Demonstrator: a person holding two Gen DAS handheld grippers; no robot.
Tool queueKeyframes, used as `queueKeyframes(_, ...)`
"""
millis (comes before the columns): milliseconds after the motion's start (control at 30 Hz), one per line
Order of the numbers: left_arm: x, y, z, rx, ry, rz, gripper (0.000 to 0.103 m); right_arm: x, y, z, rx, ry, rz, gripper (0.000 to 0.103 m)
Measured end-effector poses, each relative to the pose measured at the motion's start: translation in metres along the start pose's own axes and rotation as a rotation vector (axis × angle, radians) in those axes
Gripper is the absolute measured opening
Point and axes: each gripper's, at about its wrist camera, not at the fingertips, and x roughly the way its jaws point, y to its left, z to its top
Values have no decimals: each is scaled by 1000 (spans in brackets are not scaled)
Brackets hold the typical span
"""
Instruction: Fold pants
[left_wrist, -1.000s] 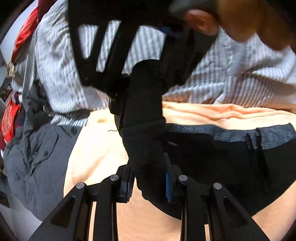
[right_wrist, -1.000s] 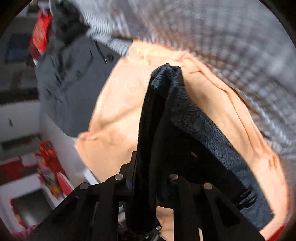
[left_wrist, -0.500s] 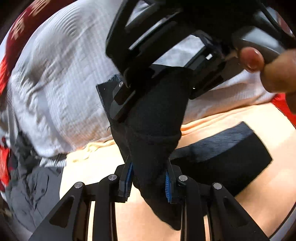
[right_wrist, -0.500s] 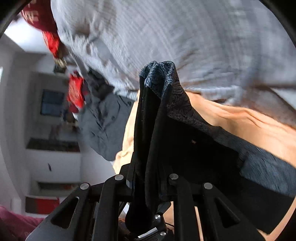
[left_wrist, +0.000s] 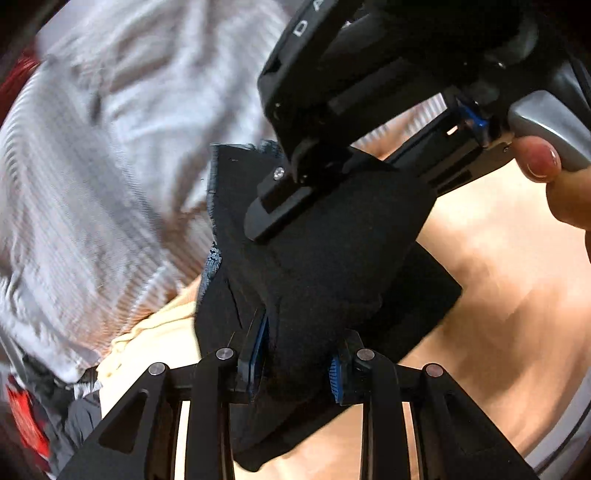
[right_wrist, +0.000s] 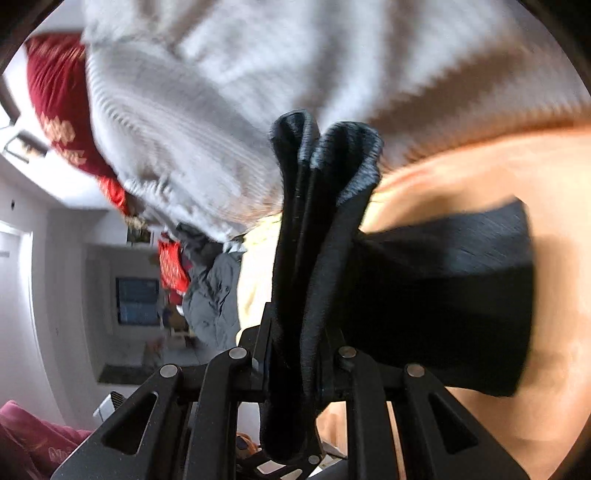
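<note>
The black pants (left_wrist: 325, 266) hang bunched between both grippers above an orange sheet (left_wrist: 509, 280). My left gripper (left_wrist: 295, 362) is shut on a thick fold of the pants, its blue pads pressed into the cloth. My right gripper (right_wrist: 301, 350) is shut on another folded edge of the pants (right_wrist: 314, 229), which stands up between its fingers; the rest of the pants (right_wrist: 443, 288) trails right over the sheet. In the left wrist view the right gripper (left_wrist: 280, 206) clamps the pants from above, close to my left one.
A pale striped blanket (left_wrist: 92, 166) lies bunched behind the sheet. A grey garment (right_wrist: 210, 295) and red cloth (right_wrist: 59, 110) lie at the left. A hand (left_wrist: 554, 177) holds the right gripper's handle. A room wall and doorway show at the left.
Both grippers have lifted the pants higher and come closer together. The pants now hang folded, with less of them lying on the sheet.
</note>
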Motion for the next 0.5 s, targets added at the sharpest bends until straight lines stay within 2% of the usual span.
queueKeyframes(100,21,-27,2,49,45,4,28,-6,-45,-7,72,-23,8,17)
queueKeyframes(200,34,-54,1,85,85,20,28,-7,-73,-14,109,-35,16,17)
queueKeyframes(400,48,-82,-7,168,123,70,29,-10,-109,-25,180,-41,4,19)
queueKeyframes(433,47,-82,-9,173,126,71,34,-10,-111,-25,181,-42,1,21)
queueKeyframes(467,43,-80,-12,172,133,44,45,-11,-110,-26,179,-44,-14,24)
queueKeyframes(500,40,-77,-13,163,139,21,52,-14,-111,-27,179,-47,-33,25)
